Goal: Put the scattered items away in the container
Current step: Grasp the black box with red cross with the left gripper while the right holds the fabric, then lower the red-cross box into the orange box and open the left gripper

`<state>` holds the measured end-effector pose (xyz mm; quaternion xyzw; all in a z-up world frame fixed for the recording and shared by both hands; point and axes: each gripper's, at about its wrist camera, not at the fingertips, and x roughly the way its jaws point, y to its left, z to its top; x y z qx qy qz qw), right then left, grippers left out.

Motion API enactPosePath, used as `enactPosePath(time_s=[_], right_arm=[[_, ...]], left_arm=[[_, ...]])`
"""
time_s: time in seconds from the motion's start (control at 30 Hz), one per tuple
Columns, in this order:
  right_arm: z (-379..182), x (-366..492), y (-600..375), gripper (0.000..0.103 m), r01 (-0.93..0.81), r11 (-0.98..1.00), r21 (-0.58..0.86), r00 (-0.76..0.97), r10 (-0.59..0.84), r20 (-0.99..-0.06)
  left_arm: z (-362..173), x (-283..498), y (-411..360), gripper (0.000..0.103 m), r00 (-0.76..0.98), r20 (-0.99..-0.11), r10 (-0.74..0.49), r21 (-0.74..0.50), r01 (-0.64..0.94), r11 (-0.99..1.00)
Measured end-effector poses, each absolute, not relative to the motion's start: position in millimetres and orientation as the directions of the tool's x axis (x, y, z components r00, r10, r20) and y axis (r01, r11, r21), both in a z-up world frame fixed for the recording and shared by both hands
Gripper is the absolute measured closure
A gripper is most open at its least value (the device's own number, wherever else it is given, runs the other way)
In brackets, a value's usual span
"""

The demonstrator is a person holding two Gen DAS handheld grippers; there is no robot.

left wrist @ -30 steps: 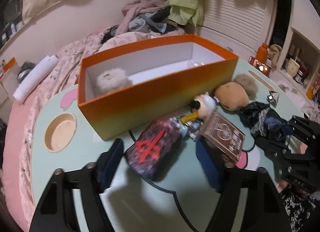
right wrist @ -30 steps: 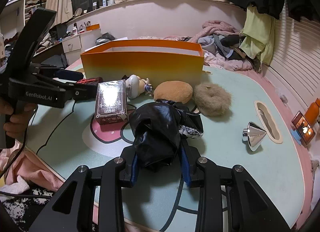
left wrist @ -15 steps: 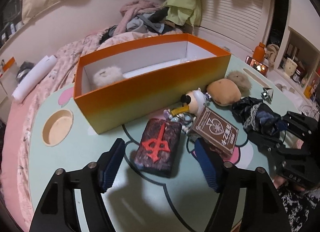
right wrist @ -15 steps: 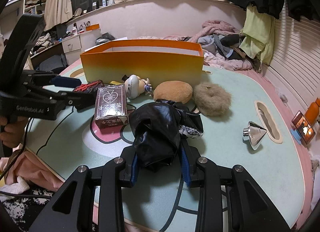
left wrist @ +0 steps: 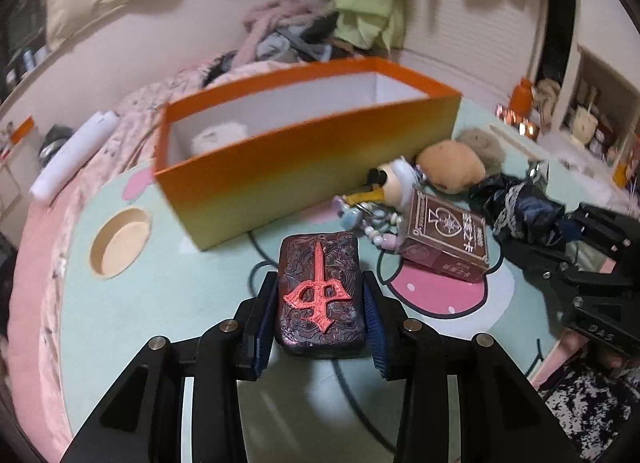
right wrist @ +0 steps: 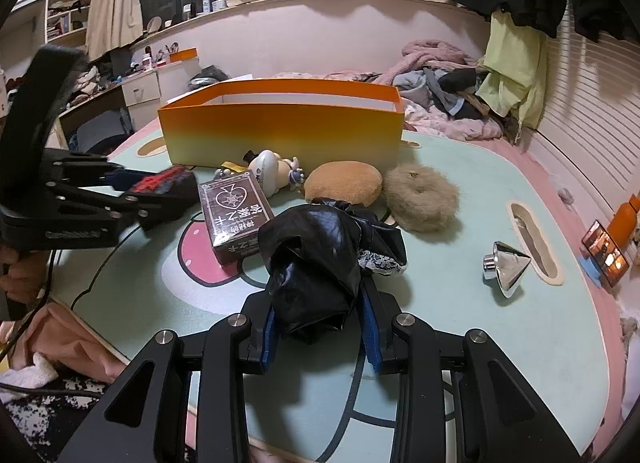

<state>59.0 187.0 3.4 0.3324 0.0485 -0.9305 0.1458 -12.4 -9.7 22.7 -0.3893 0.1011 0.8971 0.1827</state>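
Nearest, the left gripper [left wrist: 320,317] clamped a dark embossed block [left wrist: 320,291] bearing a raised red symbol. The right gripper [right wrist: 318,329] pinched a crinkled glossy black bag [right wrist: 316,259] edged with lace. Both lay on the mint-green table [right wrist: 480,343]. Beyond sat a brown card box [right wrist: 236,219], a tan plush [right wrist: 343,183] and a fuzzy puff [right wrist: 422,199], then the orange box [right wrist: 280,131], with a rumpled bed [right wrist: 432,71] behind.

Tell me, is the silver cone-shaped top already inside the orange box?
No, the silver top lies on the table, well apart from the orange box.
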Motion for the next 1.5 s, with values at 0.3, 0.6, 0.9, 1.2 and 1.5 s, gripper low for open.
enactPosePath(time_s=[0.3,0.6,0.9,1.2,1.5], right_arm=[[34.0,57.6,183.4,0.068,0.328,-0.945,0.022,-0.769,-0.28,-0.575],[98.0,-1.3,173.7,0.068,0.358,-0.931,0.076,-0.79,-0.345,-0.507],[97.4,-85.3,156.7,0.068,0.341,-0.93,0.139,-0.723,-0.354,-0.594],[81.2,-121.3,154.4,0.044,0.263,-0.946,0.187,-0.676,-0.319,-0.664],[94.7,-46.3,193.1,0.023,0.294,-0.924,0.244,-0.734,-0.382,-0.561]], left_arm=[[61.9,-9.2,-25.2,0.065,-0.703,-0.658,0.27,-0.019,-0.343,-0.939],[97.1,-66.1,-10.4,0.065,-0.726,-0.642,0.249,-0.019,-0.309,-0.951],[93.8,-130.1,-2.2,0.065,-0.699,-0.682,0.214,-0.046,-0.251,-0.967],[68.3,-153.4,-10.3,0.034,-0.622,-0.749,0.228,-0.135,-0.193,-0.972],[92.3,-88.7,-46.7,0.016,-0.739,-0.617,0.27,-0.197,-0.187,-0.962]])
